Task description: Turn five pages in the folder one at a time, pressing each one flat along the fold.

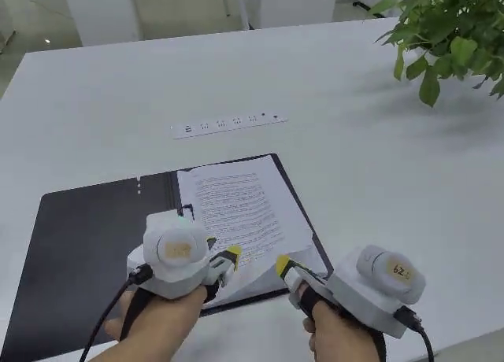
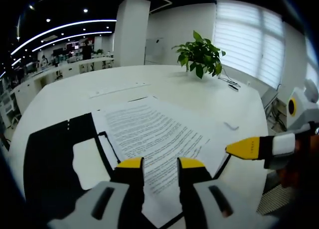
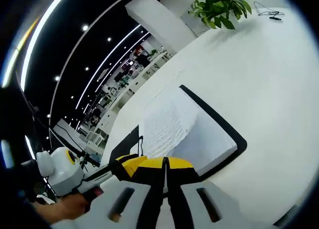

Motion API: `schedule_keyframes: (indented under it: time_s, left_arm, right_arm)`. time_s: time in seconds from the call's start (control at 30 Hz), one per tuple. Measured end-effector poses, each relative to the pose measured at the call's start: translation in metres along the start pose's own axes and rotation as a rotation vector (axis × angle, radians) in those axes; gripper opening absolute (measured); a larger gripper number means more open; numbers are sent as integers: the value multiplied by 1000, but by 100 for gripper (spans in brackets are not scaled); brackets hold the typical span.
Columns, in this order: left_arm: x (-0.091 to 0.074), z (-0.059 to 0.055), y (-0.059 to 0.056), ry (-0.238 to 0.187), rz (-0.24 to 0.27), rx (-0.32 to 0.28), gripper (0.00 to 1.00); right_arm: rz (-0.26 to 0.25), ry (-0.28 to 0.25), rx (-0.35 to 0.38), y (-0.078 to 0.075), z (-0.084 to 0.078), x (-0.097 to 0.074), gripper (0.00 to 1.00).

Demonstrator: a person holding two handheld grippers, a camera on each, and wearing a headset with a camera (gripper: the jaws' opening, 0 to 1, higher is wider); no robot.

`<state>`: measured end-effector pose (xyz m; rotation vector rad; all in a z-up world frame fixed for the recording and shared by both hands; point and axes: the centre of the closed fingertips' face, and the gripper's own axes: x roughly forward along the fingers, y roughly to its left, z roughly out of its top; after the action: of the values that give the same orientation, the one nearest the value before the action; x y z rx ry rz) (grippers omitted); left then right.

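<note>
The folder (image 1: pixel 94 236) lay open on the white surface (image 1: pixel 354 142), close to its near edge. Its black inner cover was on the left and a printed page (image 1: pixel 236 205) on the right. The lower right corner of that page curled up off the sheets beneath it.

The left claw (image 1: pixel 228 257) was held low over the bottom of the page, near the fold. In the left gripper view its yellow-tipped jaws were spread with a clear gap between them (image 2: pixel 161 164), and the printed text showed through the gap. Nothing was held.

The right claw (image 1: pixel 282 265) was just beside the curled corner, at the folder's near right edge. In the right gripper view its jaws were pressed together (image 3: pixel 164 164). Whether any paper was caught between them could not be determined.

A white power strip (image 1: pixel 228 124) lay on the surface beyond the folder. A green plant (image 1: pixel 453 31) stood at the far right, well apart from the folder.
</note>
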<state>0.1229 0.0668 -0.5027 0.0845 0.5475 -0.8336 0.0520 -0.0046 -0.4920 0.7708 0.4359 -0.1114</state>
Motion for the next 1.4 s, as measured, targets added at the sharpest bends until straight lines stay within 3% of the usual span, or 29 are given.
schedule_keyframes:
  time_s: [0.2, 0.3, 0.57, 0.67, 0.83, 1.13, 1.4]
  left_arm:
    - [-35, 3, 29, -37, 56, -24, 28]
    - [-51, -1, 42, -44, 84, -29, 29]
    - [-90, -13, 70, -61, 149, -52, 29]
    - [-102, -17, 79, -68, 175, -60, 29]
    - [-119, -20, 92, -79, 206, -75, 29]
    - [-150, -24, 115, -108, 269, -99, 29]
    - [-178, -32, 140, -125, 329, -128, 30]
  right_arm:
    - [50, -6, -102, 24, 3, -2, 0]
    - [89, -9, -176, 41, 3, -3, 0]
    - [177, 5, -283, 79, -7, -2, 0]
    - [217, 20, -348, 96, -16, -2, 0]
    - [258, 47, -384, 114, -29, 2, 0]
    - [355, 109, -517, 153, -63, 8, 0]
    - [381, 191, -611, 169, -96, 24, 0]
